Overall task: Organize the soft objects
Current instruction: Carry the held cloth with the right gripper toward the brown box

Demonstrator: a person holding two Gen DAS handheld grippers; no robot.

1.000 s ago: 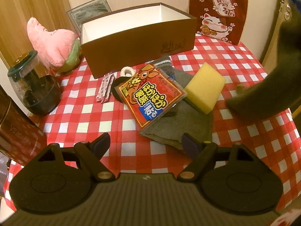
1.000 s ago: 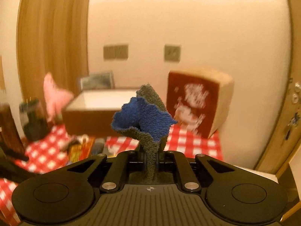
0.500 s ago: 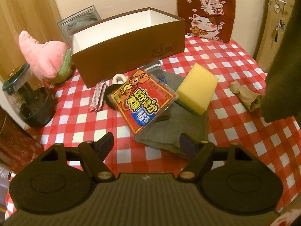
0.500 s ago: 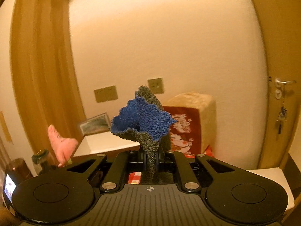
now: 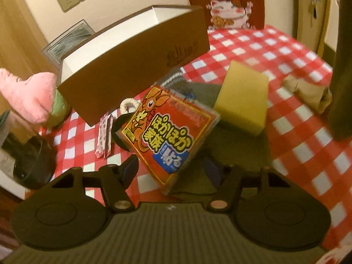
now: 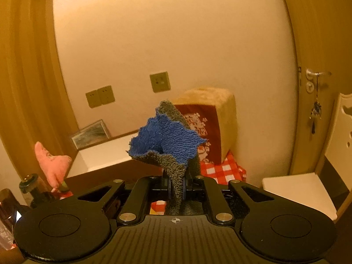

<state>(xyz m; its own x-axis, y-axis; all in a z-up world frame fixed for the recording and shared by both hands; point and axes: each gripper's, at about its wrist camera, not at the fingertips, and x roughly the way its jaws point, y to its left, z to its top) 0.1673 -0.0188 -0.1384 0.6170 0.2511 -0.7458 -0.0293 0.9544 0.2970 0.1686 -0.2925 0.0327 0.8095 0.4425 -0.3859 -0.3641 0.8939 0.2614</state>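
Observation:
My left gripper (image 5: 170, 169) hovers low over the checked table, jaws closing. The near corner of a red heat-pack packet (image 5: 167, 132) lies between its fingers (image 5: 129, 169), and the pads stand clear of it. The packet rests on a grey-green cloth (image 5: 237, 151) beside a yellow sponge (image 5: 242, 101). A beige sock (image 5: 308, 92) lies to the right. My right gripper (image 6: 176, 188) is raised and shut on a grey and blue towel (image 6: 167, 138), which hangs down at the right edge of the left wrist view (image 5: 343, 66).
An open brown box (image 5: 136, 66) with a white inside stands behind the packet. A pink plush (image 5: 28, 96) and a glass jar (image 5: 26, 154) are at the left. A cat cushion (image 5: 226, 6) leans on the wall. Small sachets (image 5: 104, 136) lie by the box.
My left gripper has come down and forward onto the packet, and its jaws have narrowed. My right gripper has risen and rolled with the towel still in it.

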